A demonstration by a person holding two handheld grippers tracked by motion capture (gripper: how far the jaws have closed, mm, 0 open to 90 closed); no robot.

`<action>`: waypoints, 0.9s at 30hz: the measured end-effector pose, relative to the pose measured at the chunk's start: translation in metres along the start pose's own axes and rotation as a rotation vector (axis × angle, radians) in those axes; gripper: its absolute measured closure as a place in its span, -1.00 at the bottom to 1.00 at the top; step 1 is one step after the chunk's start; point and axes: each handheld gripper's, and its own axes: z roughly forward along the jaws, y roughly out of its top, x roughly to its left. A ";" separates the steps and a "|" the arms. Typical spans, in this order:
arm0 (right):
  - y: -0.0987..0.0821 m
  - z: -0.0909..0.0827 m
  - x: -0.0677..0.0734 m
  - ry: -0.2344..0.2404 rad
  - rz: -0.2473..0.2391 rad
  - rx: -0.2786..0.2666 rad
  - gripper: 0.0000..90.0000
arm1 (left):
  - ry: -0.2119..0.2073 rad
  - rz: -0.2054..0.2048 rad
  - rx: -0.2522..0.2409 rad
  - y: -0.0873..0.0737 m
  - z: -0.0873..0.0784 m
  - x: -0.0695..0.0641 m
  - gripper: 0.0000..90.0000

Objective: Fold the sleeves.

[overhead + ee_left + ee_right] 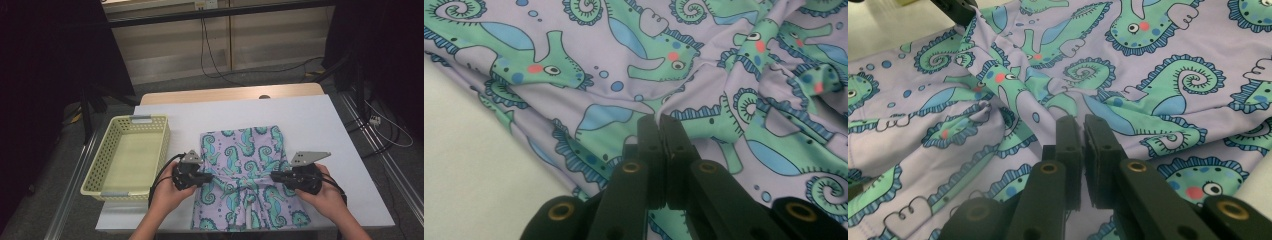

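Lilac seahorse-print stretchy shorts [245,175] are pinched at both sides by closed left gripper [209,177] & right gripper [276,176], prob for folding on the desk [320,125].

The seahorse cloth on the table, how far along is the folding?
Done: the seahorse cloth lies on the white table, apparently folded to a narrow panel. In hand: the left gripper and right gripper each pinch a side, jaws shut, bunching a ridge across the middle. Left: likely finishing the fold and moving it; the yellow basket holds nothing.
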 end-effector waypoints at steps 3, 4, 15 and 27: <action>-0.001 -0.001 0.001 0.012 0.003 0.015 0.92 | -0.014 0.000 -0.005 -0.002 -0.004 -0.001 0.98; -0.001 -0.002 0.002 0.019 0.002 0.015 0.93 | -0.016 0.000 -0.010 -0.003 -0.005 -0.002 0.98; -0.006 -0.025 0.024 0.094 -0.033 0.006 0.93 | -0.079 0.028 0.009 -0.020 -0.025 -0.025 0.98; -0.014 -0.031 0.024 0.064 0.002 0.004 0.25 | -0.043 -0.047 -0.029 -0.015 -0.024 -0.012 0.14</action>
